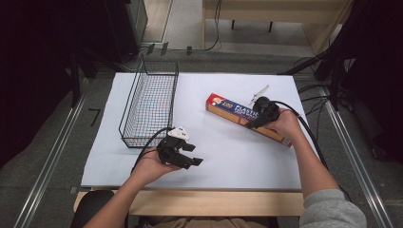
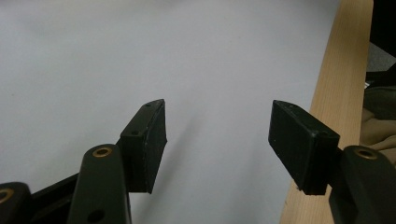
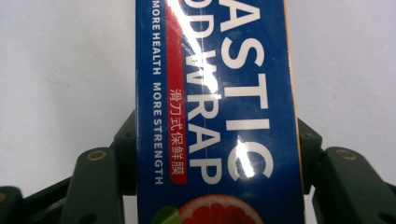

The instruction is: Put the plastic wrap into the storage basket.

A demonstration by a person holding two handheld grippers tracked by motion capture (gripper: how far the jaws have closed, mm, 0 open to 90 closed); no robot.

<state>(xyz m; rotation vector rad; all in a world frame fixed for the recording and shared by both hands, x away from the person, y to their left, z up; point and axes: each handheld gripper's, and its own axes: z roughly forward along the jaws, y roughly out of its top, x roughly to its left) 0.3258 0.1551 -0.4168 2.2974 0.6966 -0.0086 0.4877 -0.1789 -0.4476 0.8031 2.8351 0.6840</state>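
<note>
White sheet [image 1: 228, 156] over a pale wooden table [image 1: 214, 203], grey floor and dark stands around, wire basket [image 1: 149, 102] at left, right gripper [image 1: 256, 121] clamped on the plastic wrap box [image 1: 228, 110] at right, left gripper [image 1: 190, 154] parted, empty, above the sheet.

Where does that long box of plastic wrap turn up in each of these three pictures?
High view: the plastic wrap box lies slanted on the white table sheet, right of centre, with the right gripper clamped across it.
Left gripper view: the box is not in it; the open jaws stand over the sheet.
Right gripper view: the box runs up the middle, pinched between the two jaws.
Shared landmark: the white table sheet.
</note>
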